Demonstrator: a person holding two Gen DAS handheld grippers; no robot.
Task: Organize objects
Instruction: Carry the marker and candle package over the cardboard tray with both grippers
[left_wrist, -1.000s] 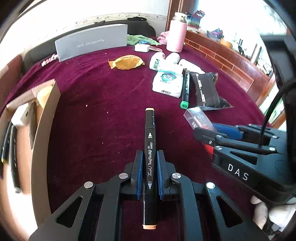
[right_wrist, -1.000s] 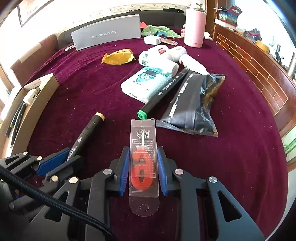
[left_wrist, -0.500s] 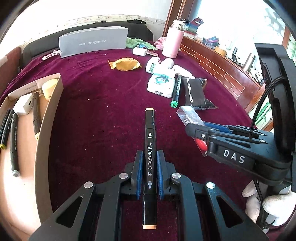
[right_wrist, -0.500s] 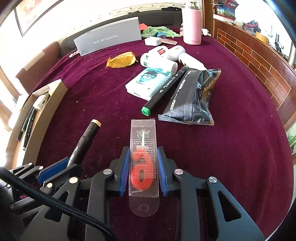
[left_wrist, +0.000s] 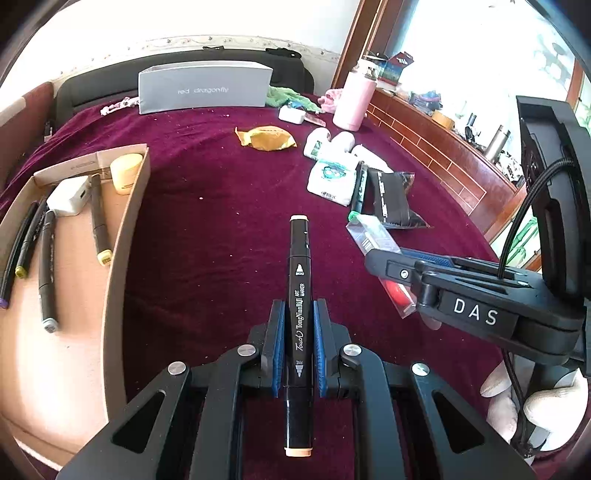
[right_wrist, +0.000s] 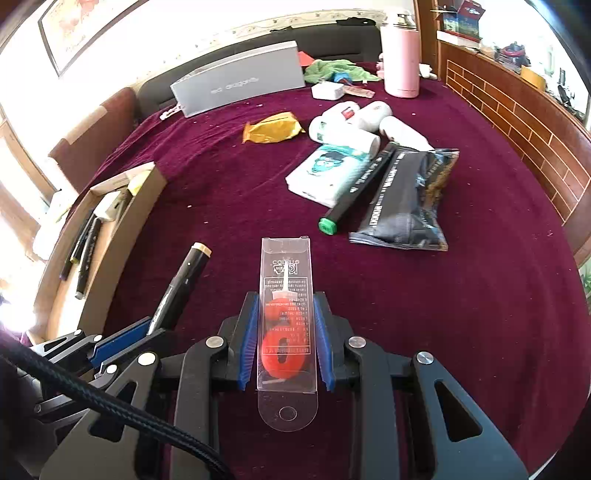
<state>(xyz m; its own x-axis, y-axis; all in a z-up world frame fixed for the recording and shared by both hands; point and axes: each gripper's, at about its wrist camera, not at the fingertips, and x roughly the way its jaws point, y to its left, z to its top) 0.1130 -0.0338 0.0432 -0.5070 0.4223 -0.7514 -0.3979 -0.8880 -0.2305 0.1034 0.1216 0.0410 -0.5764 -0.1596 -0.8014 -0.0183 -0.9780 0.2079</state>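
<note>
My left gripper (left_wrist: 298, 314) is shut on a black art marker (left_wrist: 298, 280) with beige end caps, held above the maroon cloth. That marker (right_wrist: 181, 284) also shows at the lower left of the right wrist view. My right gripper (right_wrist: 286, 306) is shut on a clear plastic pack holding a red number candle (right_wrist: 285, 317); the same pack (left_wrist: 373, 236) pokes out of it in the left wrist view. An open cardboard box (left_wrist: 125, 221) on the left holds several markers, a white charger and a cream cylinder.
On the cloth lie a green-capped marker (right_wrist: 354, 188), a tissue pack (right_wrist: 328, 173), a black snack bag (right_wrist: 410, 199), white bottles (right_wrist: 351, 125), a yellow packet (right_wrist: 273, 127), a grey shoe box (right_wrist: 240, 83) and a pink flask (right_wrist: 400, 55). A wooden ledge (right_wrist: 517, 122) borders the right.
Both grippers have risen and drawn back a little with their loads; the left view has swung left, so more of the cardboard box shows. Both grips hold unchanged.
</note>
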